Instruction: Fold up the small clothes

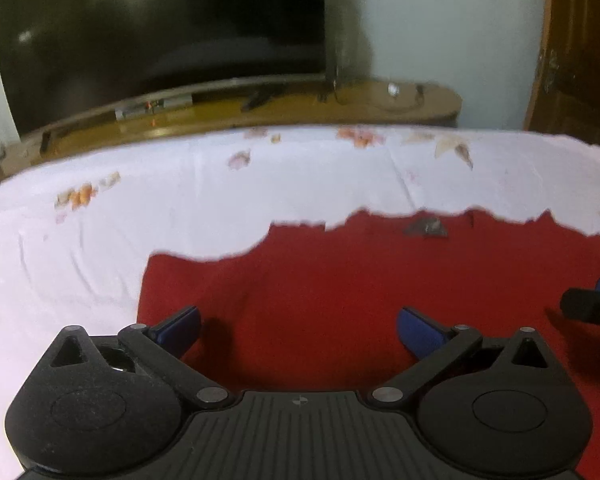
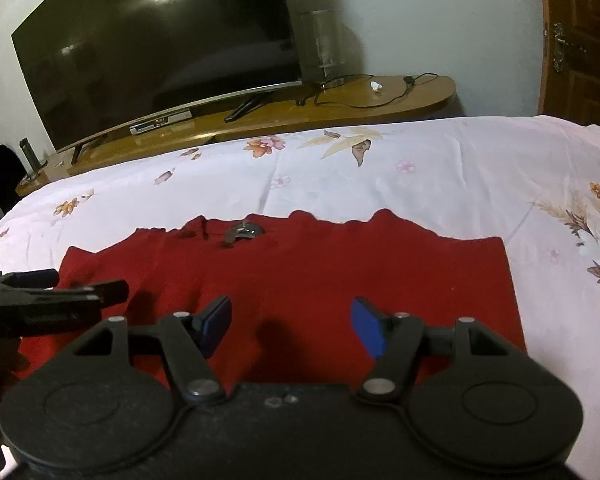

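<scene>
Red garment [image 2: 300, 280] lies spread flat on the bed [image 2: 420, 168], over a white sheet printed with flowers and leaves; far edge wavy, near edge hidden under the grippers in both views. A small grey-silver patch or tag [image 2: 244, 232] sits on the cloth close to its far edge; cannot tell what it is. Left gripper [image 1: 298, 332]: jaws released and spread wide, blue pads well apart, nothing but open red cloth between them, no fabric pinched. It hangs over the garment's left part, with the cloth's left edge just beyond its left finger. Right gripper [image 2: 290, 326]: jaws released, standing moderately apart, blue pads clear of each other, only flat cloth seen through the gap; no fold raised, nothing grasped. It hangs over the middle of the garment. The two grippers are near each other: the left one shows at the left edge of the right wrist view, and a black and blue part of the right one shows at the right edge of the left wrist view. Whether either set of fingertips touches the cloth cannot be told. The left wrist view is blurred. Beyond the bed: a large dark television [image 2: 160, 52] on a long wooden cabinet [image 2: 360, 100], with a black cable [image 2: 380, 98] and a clear cylindrical object [image 2: 322, 42] on top; wooden door [image 2: 580, 40] at right.
</scene>
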`<move>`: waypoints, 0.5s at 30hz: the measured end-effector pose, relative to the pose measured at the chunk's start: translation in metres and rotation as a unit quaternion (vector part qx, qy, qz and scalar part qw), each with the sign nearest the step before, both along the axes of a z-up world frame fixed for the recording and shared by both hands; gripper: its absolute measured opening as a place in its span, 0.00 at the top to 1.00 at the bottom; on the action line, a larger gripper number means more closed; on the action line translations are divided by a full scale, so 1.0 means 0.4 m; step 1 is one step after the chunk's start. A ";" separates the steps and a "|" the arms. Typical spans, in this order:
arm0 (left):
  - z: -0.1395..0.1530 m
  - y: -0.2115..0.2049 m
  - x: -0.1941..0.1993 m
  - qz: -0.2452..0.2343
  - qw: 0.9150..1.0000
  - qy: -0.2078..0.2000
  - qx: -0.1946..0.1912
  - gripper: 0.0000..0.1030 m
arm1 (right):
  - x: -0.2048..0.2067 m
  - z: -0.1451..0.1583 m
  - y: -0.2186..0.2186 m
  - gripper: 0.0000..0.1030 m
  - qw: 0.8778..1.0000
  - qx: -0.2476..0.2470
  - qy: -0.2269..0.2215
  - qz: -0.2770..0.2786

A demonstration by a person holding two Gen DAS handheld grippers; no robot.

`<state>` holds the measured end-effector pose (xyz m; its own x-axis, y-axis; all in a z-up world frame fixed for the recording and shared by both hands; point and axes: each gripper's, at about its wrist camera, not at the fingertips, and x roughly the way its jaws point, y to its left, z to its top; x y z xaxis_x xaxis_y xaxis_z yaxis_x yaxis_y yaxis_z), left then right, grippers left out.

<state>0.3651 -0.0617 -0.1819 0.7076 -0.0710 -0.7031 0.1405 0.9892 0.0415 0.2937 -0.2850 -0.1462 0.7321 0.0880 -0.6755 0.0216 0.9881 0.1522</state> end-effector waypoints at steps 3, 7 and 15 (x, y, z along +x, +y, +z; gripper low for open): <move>-0.018 0.017 0.019 0.017 1.000 0.019 0.004 0.00 | -0.002 -0.005 0.009 0.37 1.000 -0.002 0.005 -0.004; -0.021 0.021 0.014 0.017 0.999 0.008 0.026 0.00 | -0.012 -0.002 0.019 0.37 1.000 -0.003 0.003 -0.013; 0.008 0.084 -0.035 0.017 0.999 0.009 0.030 0.00 | -0.020 -0.037 0.067 0.36 1.000 -0.016 0.015 -0.005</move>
